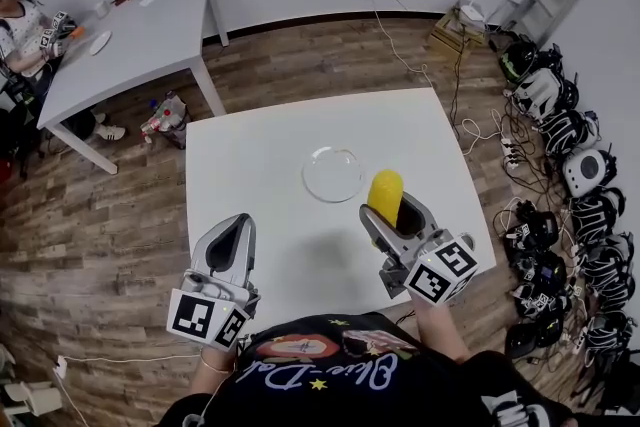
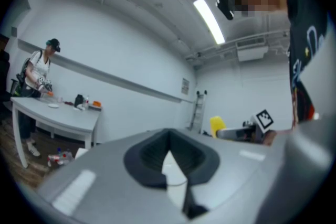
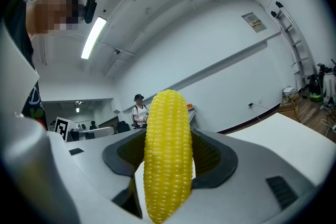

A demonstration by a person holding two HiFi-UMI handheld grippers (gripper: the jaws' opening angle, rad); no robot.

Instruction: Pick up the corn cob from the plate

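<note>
Clamping the corn cob, the right hand-held gripper is hovering beside the clear plate near the middle of the surface; the left hand-held gripper is hanging, jaws together.

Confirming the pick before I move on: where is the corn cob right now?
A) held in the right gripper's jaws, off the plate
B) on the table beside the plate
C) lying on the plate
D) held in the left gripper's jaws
A: the corn cob stands clamped between the jaws of the right gripper, and in the head view the plate has nothing on it.
</note>
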